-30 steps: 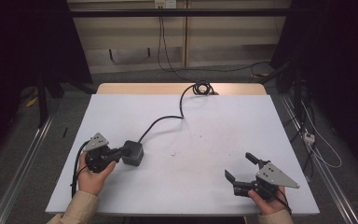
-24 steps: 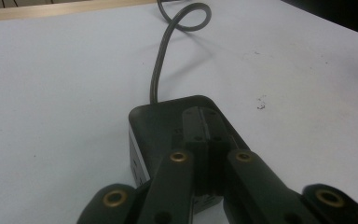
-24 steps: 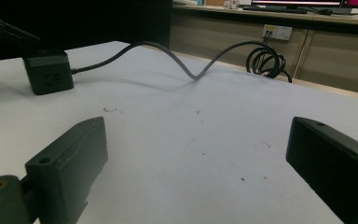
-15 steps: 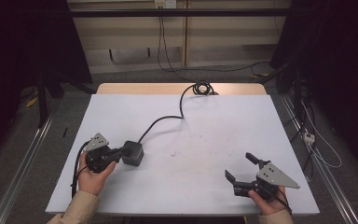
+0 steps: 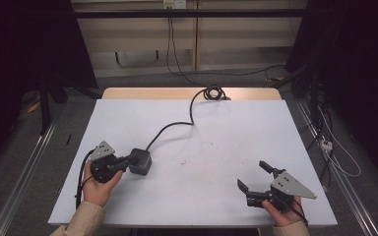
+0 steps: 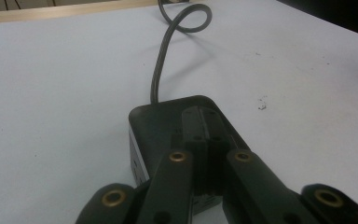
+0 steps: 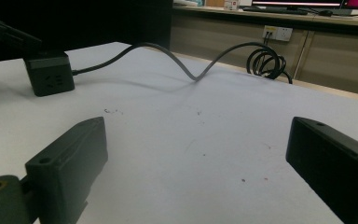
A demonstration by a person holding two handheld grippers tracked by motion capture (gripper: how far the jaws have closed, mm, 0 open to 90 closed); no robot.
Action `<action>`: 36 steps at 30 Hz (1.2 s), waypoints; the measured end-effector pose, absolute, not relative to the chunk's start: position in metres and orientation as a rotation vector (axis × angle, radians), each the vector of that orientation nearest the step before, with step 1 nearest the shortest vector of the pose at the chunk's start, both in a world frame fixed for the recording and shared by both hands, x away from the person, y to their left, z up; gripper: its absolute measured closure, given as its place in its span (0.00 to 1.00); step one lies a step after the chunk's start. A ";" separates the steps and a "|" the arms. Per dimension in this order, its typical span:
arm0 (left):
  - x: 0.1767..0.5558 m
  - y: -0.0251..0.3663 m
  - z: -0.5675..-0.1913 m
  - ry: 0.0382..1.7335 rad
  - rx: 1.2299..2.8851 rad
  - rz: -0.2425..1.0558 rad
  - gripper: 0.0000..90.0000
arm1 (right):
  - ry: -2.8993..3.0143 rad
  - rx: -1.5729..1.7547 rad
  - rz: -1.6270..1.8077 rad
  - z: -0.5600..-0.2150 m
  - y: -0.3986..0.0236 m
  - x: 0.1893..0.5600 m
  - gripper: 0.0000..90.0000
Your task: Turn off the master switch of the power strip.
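left gripper [image 5: 128,161] at the near-left of the white table [image 5: 211,128], jaws brought together, tips resting on top of the black power cube [image 5: 140,161]. in the left gripper view the two pads sit flush against each other over the cube's [image 6: 168,121] top face; nothing is between them. it reads as pressing or pinning the cube, not grasping it.

the cube sits flat on the table, near-left. its grey cable [image 5: 170,126] runs off toward the far edge and ends in a small coil [image 5: 214,92] by the wooden strip. from the right gripper view the cube [image 7: 49,79] shows a socket face, and the cable [image 7: 186,63] arches clear of the table partway along.

right gripper [image 5: 257,180] at the near-right, jaws wide apart, holding nothing, well apart from the cube and pointed roughly toward it.

judgement on the step: if the left is steadying the cube, keep the pressure straight down and centred so it doesn't tip or skate on the smooth surface. the right should come in low, jaws kept wide, and mind the raised loop of cable.

against the earlier frames: no visible change. both hands, the cube and the cable lie as they did.
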State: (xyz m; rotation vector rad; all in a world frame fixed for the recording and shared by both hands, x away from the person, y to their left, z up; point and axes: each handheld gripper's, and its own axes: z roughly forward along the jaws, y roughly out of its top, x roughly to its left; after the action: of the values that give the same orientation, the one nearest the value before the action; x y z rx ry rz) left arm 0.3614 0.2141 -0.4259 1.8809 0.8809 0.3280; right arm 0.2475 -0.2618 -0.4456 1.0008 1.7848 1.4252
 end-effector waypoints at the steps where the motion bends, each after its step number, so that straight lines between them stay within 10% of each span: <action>1: 0.361 0.214 -0.426 0.879 1.883 0.331 1.00 | 1.785 1.001 1.426 -0.446 -0.262 0.247 0.05; 36: 0.359 0.212 -0.425 0.892 1.888 0.350 1.00 | 1.786 0.995 1.423 -0.445 -0.262 0.247 0.06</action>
State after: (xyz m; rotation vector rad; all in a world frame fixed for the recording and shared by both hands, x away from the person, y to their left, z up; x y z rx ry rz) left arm 0.3591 0.2116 -0.4252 1.8881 0.8920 0.3504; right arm 0.2466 -0.2618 -0.4454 0.9954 1.7855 1.4225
